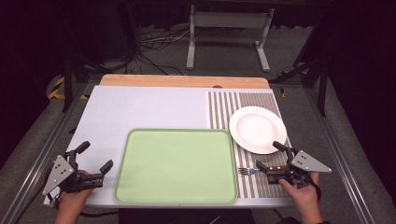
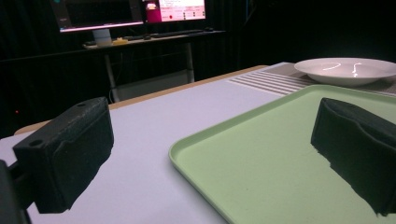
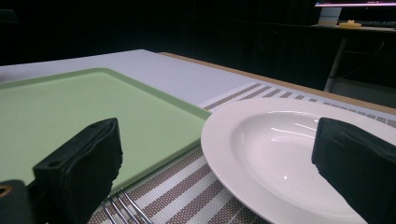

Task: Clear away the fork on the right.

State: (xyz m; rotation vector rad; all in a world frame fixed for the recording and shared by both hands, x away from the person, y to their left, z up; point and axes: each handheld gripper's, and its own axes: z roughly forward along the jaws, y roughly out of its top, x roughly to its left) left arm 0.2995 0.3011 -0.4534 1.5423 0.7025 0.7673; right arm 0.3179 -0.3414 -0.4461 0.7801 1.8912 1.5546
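Dark curtains and floor surround the white table (image 1: pixel 140 107), where a pale green plastic tray (image 1: pixel 177 165) lies bare beside a brown-striped placemat (image 1: pixel 224 109). On the mat sits a round white ceramic plate (image 1: pixel 257 129); near it, by the tray's edge, a small metal fork (image 1: pixel 249 171) lies flat, tines toward the tray. Nothing seems begun: the right gripper (image 1: pixel 271 158) stands wide over the fork, the left gripper (image 1: pixel 97 160) wide and empty. Next, I judge, lower and close on the handle.
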